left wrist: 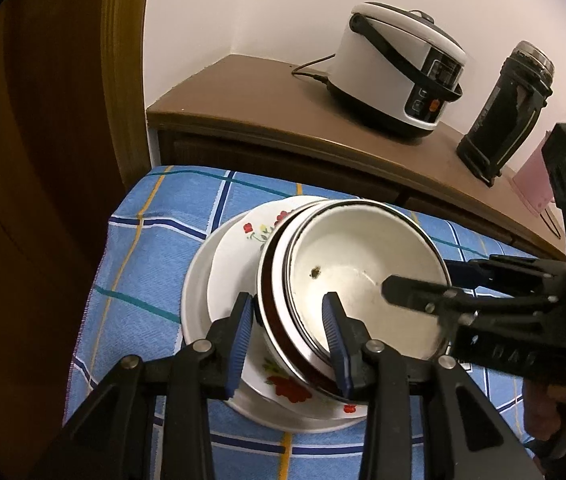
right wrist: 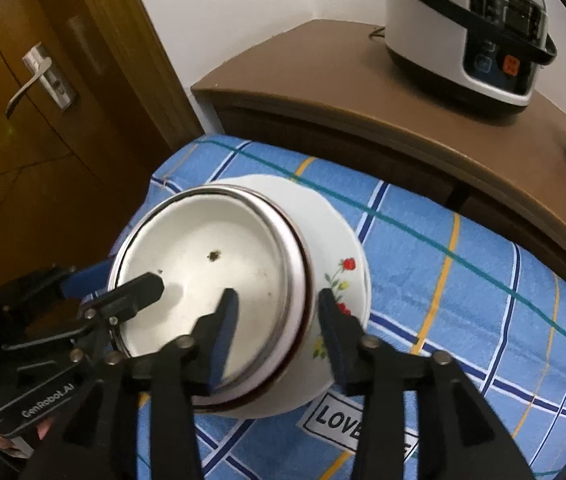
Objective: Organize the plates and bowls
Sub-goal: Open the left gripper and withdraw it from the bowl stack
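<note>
A white metal-rimmed bowl (left wrist: 363,276) is nested in a dark-rimmed bowl (left wrist: 269,304), stacked on a flowered plate (left wrist: 251,236) and a plain white plate (left wrist: 195,292). My left gripper (left wrist: 289,336) is open, its jaws straddling the near rims of the nested bowls. My right gripper (right wrist: 277,328) is open too, straddling the bowls' (right wrist: 219,264) right rims above the flowered plate (right wrist: 339,248). Each gripper shows in the other's view, one finger inside the bowl.
The stack sits on a blue checked cloth (left wrist: 155,240) (right wrist: 463,280). Behind stands a brown cabinet (left wrist: 263,92) with a rice cooker (left wrist: 403,68) and a black flask (left wrist: 503,112). A wooden door (right wrist: 43,120) is at the left.
</note>
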Tool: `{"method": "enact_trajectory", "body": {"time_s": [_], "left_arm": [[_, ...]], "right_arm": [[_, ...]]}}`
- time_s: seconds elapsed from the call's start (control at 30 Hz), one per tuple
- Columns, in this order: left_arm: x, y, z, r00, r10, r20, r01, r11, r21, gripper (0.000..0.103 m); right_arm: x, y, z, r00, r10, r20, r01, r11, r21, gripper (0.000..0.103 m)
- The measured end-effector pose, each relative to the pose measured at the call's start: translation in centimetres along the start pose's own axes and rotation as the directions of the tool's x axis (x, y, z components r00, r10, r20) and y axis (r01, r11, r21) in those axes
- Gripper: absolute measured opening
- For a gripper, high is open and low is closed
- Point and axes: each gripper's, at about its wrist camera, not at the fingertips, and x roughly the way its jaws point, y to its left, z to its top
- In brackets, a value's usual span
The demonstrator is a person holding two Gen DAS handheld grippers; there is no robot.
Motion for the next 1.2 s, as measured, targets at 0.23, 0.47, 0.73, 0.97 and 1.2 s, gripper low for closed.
{"method": "enact_trajectory", "body": {"time_s": [0.23,0.47,0.73,0.97,1.2], "left_arm": [[-3.4,-1.0,-0.5,0.986,0.091,0.143,-0.093,0.996,0.012,0.071],[-6.8,-3.5,-1.2,0.968,0.066,0.243,-0.083,0.995,0.062,0.071],[-9.0,-5.8,-2.1,0.958,0.035,0.283,-0.06,0.995,0.078,0.071],[-10.4,-8.0,-2.9,0.951,0.016,0.307,-0.05,0.994,0.102,0.071],[-11.6,-9.7,-3.7,0.942,0.013,0.335,-0.053,0.992,0.11,0.071]], "right_arm": [[-5.6,-0.4,-2.1,0.975,-0.068,0.211,0.066,0.998,0.015,0.064],[-11.7,-1.1,-6.4,0.903,-0.171,0.394,0.154,0.985,0.076,0.071],[-16.4,-1.2,-9.7,0.828,-0.228,0.512,0.186,0.974,0.133,0.075],[-19.4,-0.6,-11.7,0.778,-0.248,0.578,0.205,0.969,0.139,0.082],[-21.2,-0.6,-12.9,0.759,-0.248,0.602,0.206,0.968,0.139,0.086]]}}
